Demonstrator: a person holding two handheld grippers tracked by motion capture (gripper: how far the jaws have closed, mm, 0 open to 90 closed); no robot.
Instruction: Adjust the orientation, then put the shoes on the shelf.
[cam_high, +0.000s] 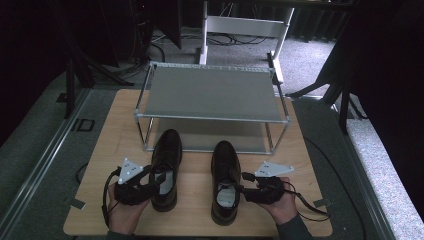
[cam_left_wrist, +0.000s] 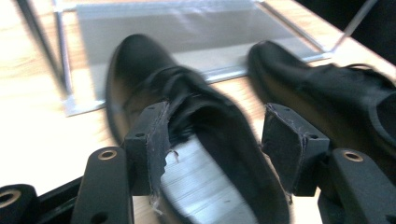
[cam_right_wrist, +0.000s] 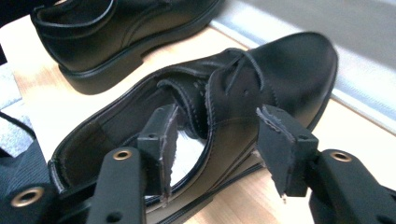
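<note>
Gripping nothing yet, your left gripper (cam_high: 159, 179) sits at the opening of the left shoe (cam_high: 166, 165), jaws spread with one pad inside the opening and the other outside its wall. Your right gripper (cam_high: 242, 186) is likewise spread at the right shoe (cam_high: 225, 177), one pad (cam_right_wrist: 163, 144) inside the opening and the other beyond the outer wall. Both shoes stand side by side on the table (cam_high: 100, 165), toes pointing at the rack (cam_high: 210, 95) just ahead.

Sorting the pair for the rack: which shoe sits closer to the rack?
The left shoe, by the left gripper; its toe reaches the rack, while the right shoe sits farther back.
</note>
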